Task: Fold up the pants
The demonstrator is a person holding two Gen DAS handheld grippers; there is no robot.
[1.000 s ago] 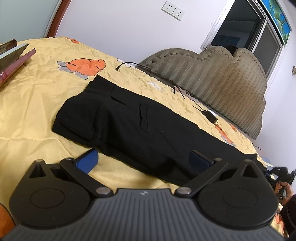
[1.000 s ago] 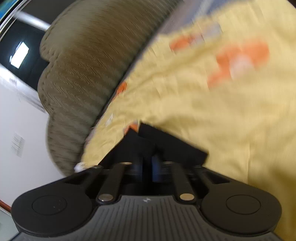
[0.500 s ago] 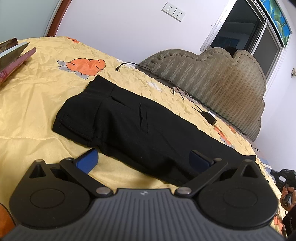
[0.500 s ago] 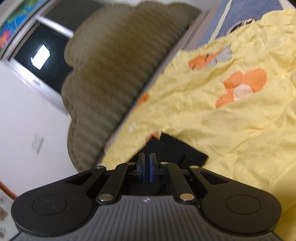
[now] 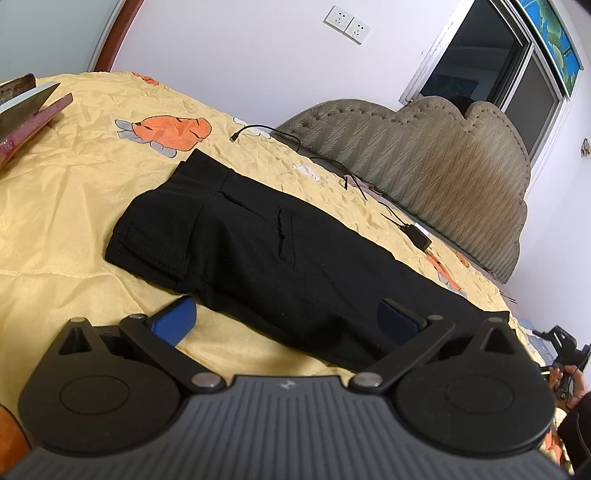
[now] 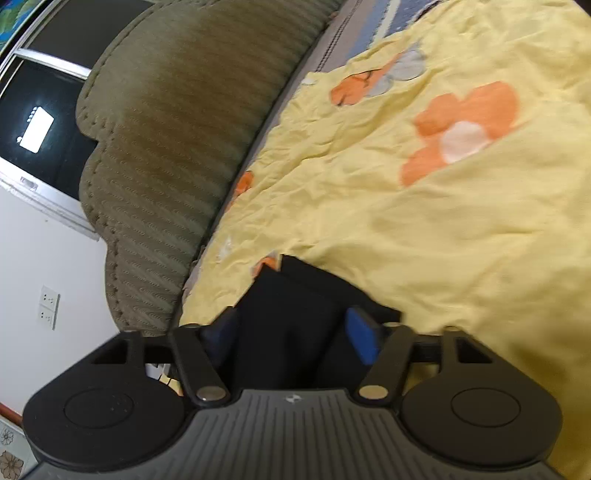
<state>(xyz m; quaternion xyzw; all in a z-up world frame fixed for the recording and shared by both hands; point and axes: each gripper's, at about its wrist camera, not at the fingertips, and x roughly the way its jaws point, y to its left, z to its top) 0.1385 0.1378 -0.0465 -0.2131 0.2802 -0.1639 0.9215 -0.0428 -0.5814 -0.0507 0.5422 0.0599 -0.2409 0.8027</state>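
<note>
Black fabric pants (image 5: 266, 258), folded lengthwise, lie flat on our yellow flowered bed cover (image 5: 66, 192). Left claw (image 5: 284, 314) hovers wide open, empty. Right claw (image 6: 291, 328) has just been opening, pads off the hem between them, likely released for smoothing.

Left wrist view: low and close over the bed (image 5: 66, 206), looking forward between wide-set blue fingers (image 5: 173, 319) across the black pants (image 5: 258, 258) toward the headboard (image 5: 424, 162) and window. Right wrist view: rolled sideways, very close above one end of the pants (image 6: 291, 317), facing along the bed (image 6: 443, 229) past the headboard (image 6: 177, 140). Shared: pants, yellow bedding, headboard, wall sockets (image 5: 346, 24), seen from opposite ends.
</note>
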